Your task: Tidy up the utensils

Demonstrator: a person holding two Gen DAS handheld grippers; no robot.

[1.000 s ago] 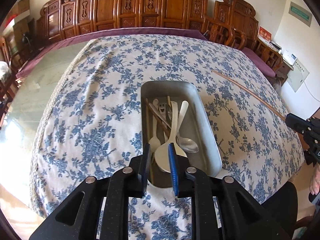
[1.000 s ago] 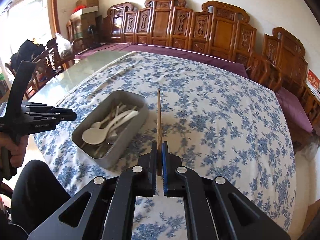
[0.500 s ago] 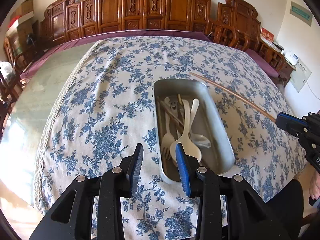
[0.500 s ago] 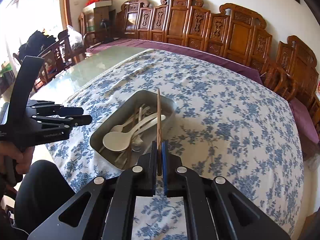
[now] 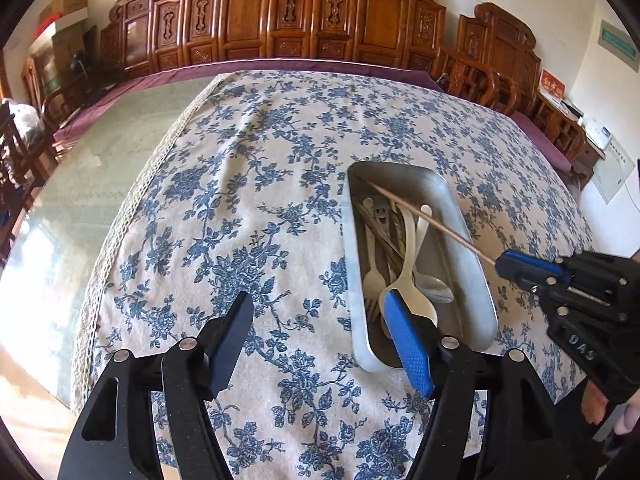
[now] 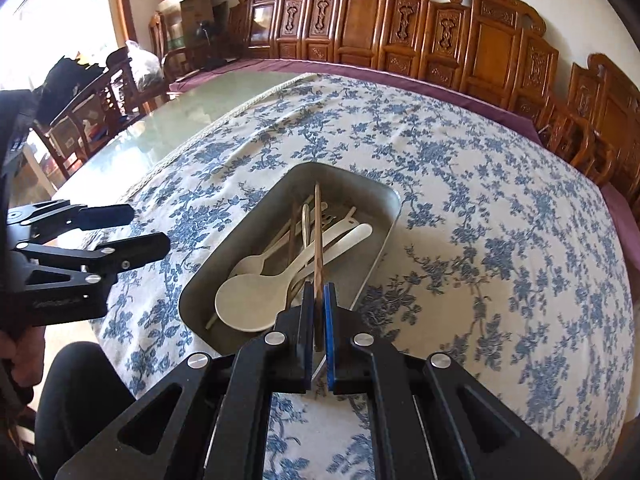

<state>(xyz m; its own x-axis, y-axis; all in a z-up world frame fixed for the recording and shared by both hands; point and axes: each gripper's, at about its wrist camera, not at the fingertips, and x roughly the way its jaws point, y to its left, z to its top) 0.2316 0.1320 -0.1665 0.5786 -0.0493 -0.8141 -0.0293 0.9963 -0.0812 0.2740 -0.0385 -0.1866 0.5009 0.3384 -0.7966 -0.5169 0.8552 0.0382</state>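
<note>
A metal tray (image 5: 472,264) (image 6: 384,200) lies on the blue-flowered tablecloth and holds white spoons (image 5: 408,276) (image 6: 256,300), a fork and dark chopsticks. My right gripper (image 6: 319,292) (image 5: 500,260) is shut on a wooden chopstick (image 6: 318,236) (image 5: 432,224) and holds it slanted over the tray, its tip above the tray's far end. My left gripper (image 5: 320,320) (image 6: 136,228) is open and empty, low over the cloth at the tray's near left side.
The flowered cloth (image 5: 260,184) covers the table; bare glass tabletop (image 5: 92,200) lies to the left. Carved wooden chairs (image 5: 304,12) line the far side and right. A person's dark-clad leg (image 6: 76,384) is at the near edge.
My left gripper let go of the white spoon in the tray, opened wide and drew back left. My right gripper carried the chopstick left until it hangs over the tray.
</note>
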